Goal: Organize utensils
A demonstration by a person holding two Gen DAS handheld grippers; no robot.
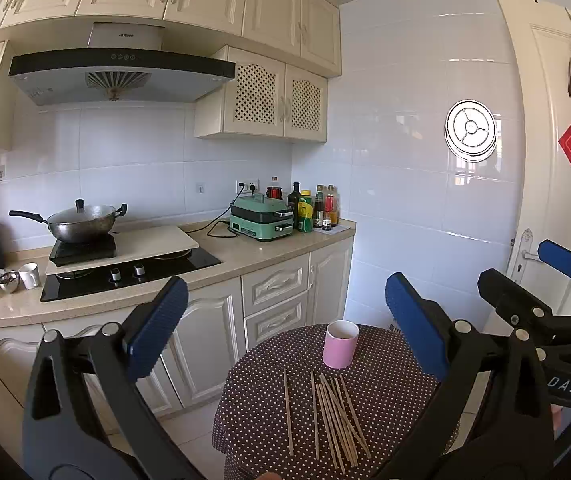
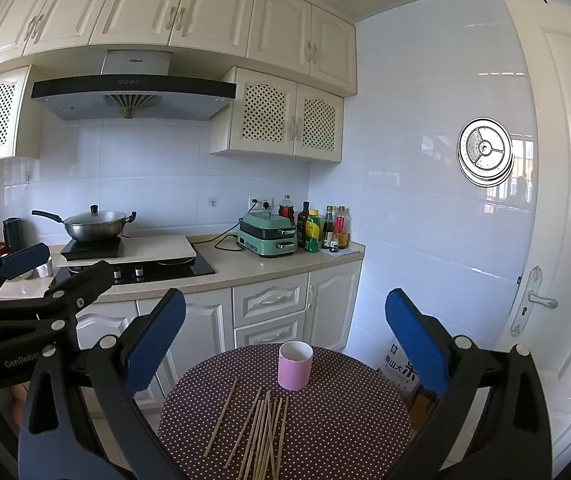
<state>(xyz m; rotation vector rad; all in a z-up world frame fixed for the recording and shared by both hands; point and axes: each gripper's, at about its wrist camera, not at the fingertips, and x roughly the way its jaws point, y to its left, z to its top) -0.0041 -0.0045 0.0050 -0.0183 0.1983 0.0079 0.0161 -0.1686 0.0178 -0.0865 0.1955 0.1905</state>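
Several wooden chopsticks (image 1: 335, 422) lie loose on a small round table with a brown dotted cloth (image 1: 385, 400); they also show in the right wrist view (image 2: 263, 430). A pink cup (image 1: 340, 344) stands upright just behind them, also seen in the right wrist view (image 2: 295, 365). My left gripper (image 1: 285, 328) is open and empty, held above and short of the table. My right gripper (image 2: 285, 340) is open and empty, likewise above the table's near side. Each gripper shows at the edge of the other's view.
A kitchen counter (image 1: 245, 260) with a stove, a wok (image 1: 81, 222), a green appliance (image 1: 261, 218) and bottles runs along the back wall. Cabinets stand below it. A white door (image 1: 545, 160) is at the right. A bag (image 2: 403, 364) sits on the floor by the table.
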